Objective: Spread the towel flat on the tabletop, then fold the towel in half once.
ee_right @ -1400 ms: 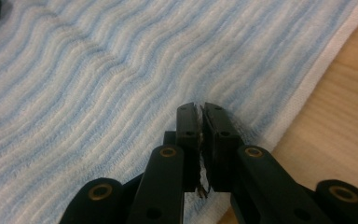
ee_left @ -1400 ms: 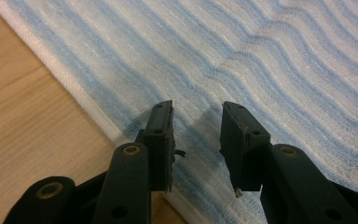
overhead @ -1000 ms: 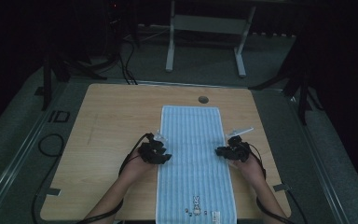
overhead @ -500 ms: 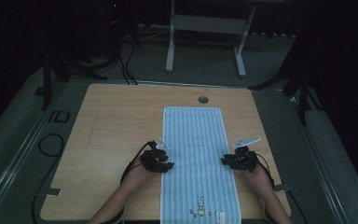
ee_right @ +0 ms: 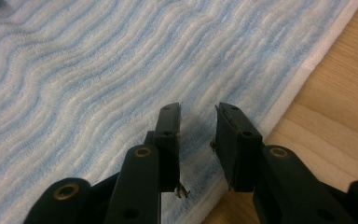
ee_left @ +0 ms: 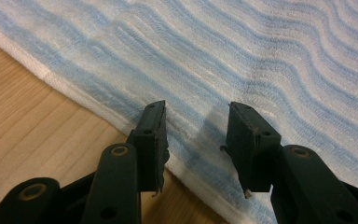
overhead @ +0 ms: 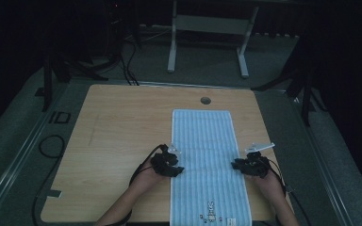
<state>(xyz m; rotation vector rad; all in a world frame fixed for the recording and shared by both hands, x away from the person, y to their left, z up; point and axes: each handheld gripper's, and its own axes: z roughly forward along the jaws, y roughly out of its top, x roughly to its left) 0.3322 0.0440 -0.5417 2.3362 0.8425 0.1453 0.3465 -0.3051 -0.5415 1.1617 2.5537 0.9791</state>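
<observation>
The striped towel (overhead: 209, 165) lies flat on the tabletop (overhead: 118, 141), long axis running away from the person. Left gripper (overhead: 175, 170) sits at its left long edge, right gripper (overhead: 238, 165) at the right edge, level with each other. Both sets of jaws, having just been opening, stand apart over the hems, gripping nothing.

I see a pale wooden table (overhead: 122, 141) with a round hole (overhead: 205, 100) near its far edge. Grey metal stand (overhead: 207, 28) on the dark floor beyond it. Black cables (overhead: 122, 61) trail far left.
</observation>
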